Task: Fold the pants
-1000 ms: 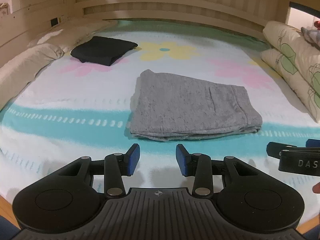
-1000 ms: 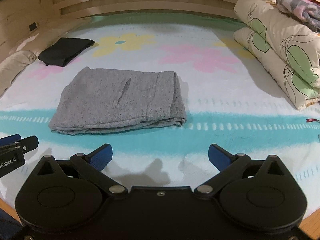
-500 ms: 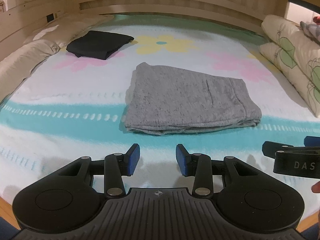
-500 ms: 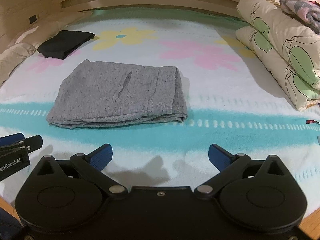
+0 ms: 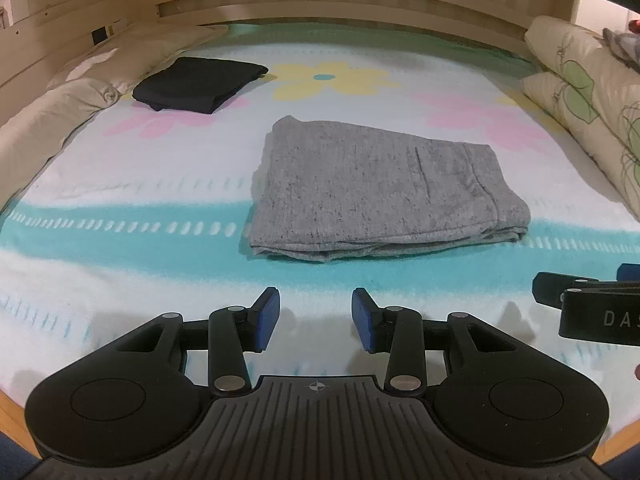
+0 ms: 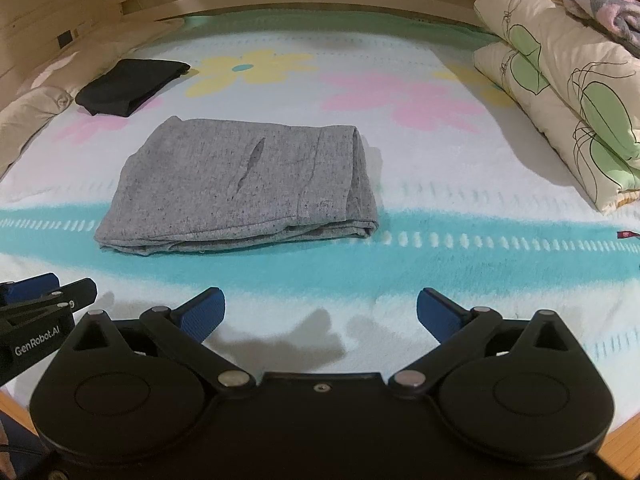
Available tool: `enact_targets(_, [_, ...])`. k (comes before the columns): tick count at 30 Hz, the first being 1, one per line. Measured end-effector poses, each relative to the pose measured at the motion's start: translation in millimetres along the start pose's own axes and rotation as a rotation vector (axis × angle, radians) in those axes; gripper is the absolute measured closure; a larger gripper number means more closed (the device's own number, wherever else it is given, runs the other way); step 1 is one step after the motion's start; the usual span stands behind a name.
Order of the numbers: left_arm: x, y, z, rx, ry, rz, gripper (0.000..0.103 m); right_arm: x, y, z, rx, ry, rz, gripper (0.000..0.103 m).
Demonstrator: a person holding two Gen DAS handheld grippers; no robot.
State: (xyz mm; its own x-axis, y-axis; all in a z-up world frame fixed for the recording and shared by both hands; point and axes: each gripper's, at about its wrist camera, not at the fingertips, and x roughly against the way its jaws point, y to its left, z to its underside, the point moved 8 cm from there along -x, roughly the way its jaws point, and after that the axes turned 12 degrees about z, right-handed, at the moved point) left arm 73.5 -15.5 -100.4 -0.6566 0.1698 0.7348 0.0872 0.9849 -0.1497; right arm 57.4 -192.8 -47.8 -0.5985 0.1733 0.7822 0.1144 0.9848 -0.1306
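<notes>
A pair of grey pants (image 5: pixel 376 188) lies on a flowered bed blanket (image 5: pixel 120 264), already folded into a thick, roughly rectangular bundle. Everything here is placed relative to that bundle. Its long axis runs side to side across both views, with its stacked open edges along the near side, facing the grippers, and a rounded fold at its right end.

The left gripper (image 5: pixel 316 314) hangs short of the bundle's near edge, roughly in line with the left half of that edge — its blue pads are parted, nothing between them, not touching the cloth. The right gripper (image 6: pixel 320 312) also sits short of the near edge, and the bundle lies ahead and to its left, with only the rounded right end close to its line; its jaws are spread wide and empty. So the left gripper looks better lined up with the bundle, though neither is clearly closer.

Beyond the bundle and to its left rests a folded black garment (image 5: pixel 198 84). Well to the bundle's right, a folded floral quilt (image 6: pixel 560 100) is stacked — apart from the pants.

Judging from this, any further fold would bring one short end across toward the other.
</notes>
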Motion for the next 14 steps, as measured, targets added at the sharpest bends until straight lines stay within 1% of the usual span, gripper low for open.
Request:
enact_targets(8, [0.6, -2.6, 0.5, -0.022, -0.008, -0.007, 0.065, -0.3, 0.1, 1.1, 0.0, 0.003, 0.007, 0.001])
enact_targets(14, [4.0, -4.5, -1.8, -0.047, -0.04, -0.004, 0.065, -0.8, -0.4, 1.8, -0.001, 0.005, 0.01, 0.001])
